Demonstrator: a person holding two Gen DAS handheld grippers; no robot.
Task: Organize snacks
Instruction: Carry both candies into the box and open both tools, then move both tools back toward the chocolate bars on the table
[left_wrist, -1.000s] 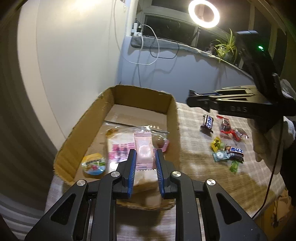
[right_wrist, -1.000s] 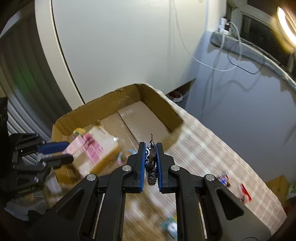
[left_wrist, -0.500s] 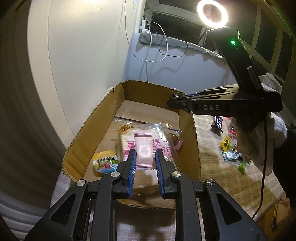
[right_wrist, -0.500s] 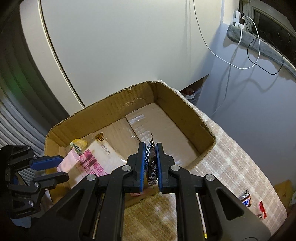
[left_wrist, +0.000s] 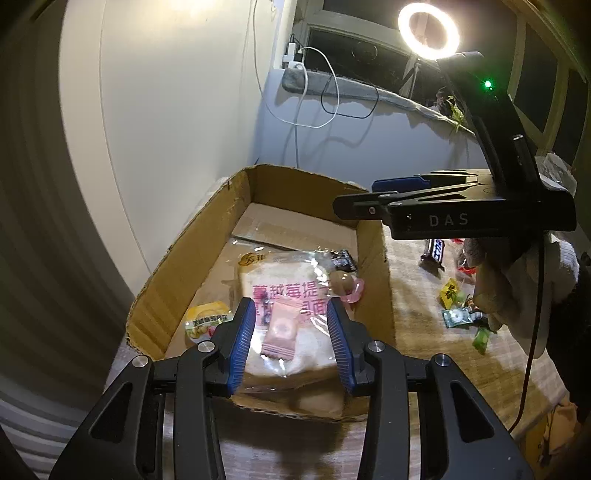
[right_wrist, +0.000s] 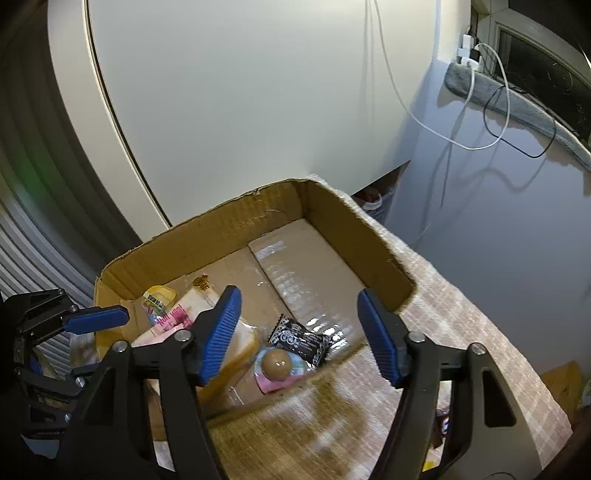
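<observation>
Checked tablecloth (left_wrist: 417, 328) bears cardboard box (left_wrist: 373, 266); loose candies (left_wrist: 456, 317) beside; both grippers' fingers (right_wrist: 221, 328) just opened, empty.

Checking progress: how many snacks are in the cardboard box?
5: yellow cup near-left, bread bag in the middle, pink packet over it, egg-shaped pack and black wrapper by the right wall. Others may hide beneath the bag.

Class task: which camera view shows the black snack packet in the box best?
The right wrist view: the black snack packet lies whole on the cardboard box floor. The left wrist view shows only part of it, behind the bread bag.
</observation>
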